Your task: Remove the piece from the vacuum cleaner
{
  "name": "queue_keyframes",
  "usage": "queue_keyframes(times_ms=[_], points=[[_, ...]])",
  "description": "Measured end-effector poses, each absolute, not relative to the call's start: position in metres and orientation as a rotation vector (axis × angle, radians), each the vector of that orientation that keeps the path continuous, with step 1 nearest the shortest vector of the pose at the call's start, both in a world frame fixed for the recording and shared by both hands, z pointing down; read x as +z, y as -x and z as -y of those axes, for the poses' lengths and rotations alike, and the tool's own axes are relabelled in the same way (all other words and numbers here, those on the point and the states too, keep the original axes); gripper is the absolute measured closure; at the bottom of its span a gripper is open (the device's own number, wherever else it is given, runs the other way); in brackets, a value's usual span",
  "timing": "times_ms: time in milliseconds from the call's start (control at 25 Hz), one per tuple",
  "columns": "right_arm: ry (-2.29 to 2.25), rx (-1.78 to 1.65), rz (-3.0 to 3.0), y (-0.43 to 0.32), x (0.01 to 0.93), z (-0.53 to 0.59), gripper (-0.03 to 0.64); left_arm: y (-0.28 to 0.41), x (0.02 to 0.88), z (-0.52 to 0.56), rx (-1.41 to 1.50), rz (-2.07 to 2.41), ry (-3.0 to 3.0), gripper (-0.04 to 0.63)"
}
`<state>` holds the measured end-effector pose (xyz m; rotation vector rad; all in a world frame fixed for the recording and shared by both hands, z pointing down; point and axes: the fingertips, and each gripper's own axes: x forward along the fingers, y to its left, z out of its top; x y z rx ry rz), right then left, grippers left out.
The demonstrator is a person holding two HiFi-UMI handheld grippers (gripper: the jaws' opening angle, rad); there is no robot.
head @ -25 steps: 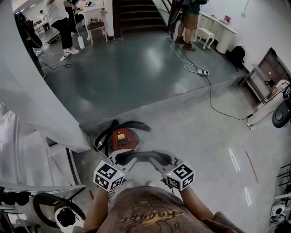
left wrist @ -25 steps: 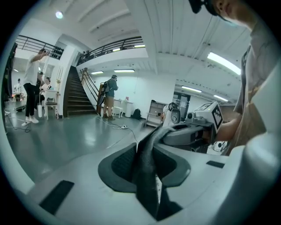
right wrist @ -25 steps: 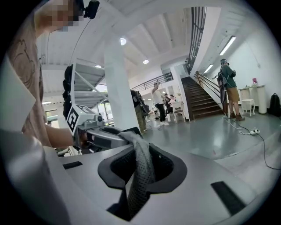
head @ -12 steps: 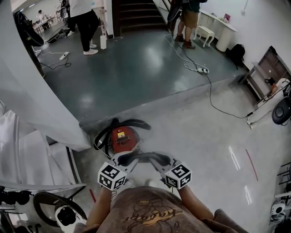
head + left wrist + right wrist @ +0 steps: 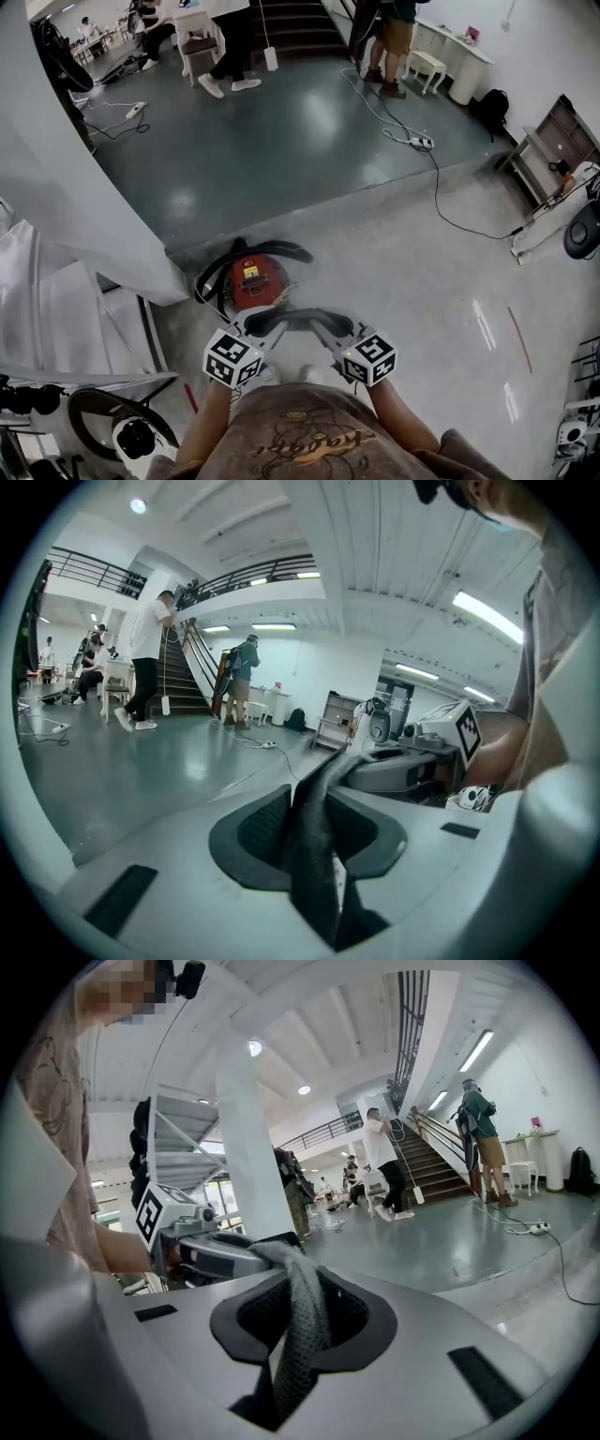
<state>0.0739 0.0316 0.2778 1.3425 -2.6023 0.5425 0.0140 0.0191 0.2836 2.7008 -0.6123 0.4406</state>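
A red round vacuum cleaner with a black hose sits on the floor just ahead of me. Both grippers hold one dark grey mesh piece stretched between them above the floor, close to my body. In the left gripper view the piece runs up between the pads of my left gripper, which is shut on it. In the head view that gripper is at the left and my right gripper faces it. The right gripper clamps the piece, its jaws closing a little tighter.
A white pillar and a metal rack stand at my left. A cable with a power strip crosses the floor ahead. People stand by the stairs at the far end. Furniture lines the right wall.
Both grippers have stayed almost in place with the piece between them. A person in the background has walked to the right across the far floor.
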Motion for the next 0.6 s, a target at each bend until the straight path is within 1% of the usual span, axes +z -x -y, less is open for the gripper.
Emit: queue_keyframes(times_ms=[600], points=[[-1.338,0.555,2.614,-0.0648,0.2778,-0.0414,0.571,-0.005,0.2835,-0.0289,0.438,0.657,-2.672,0.509]])
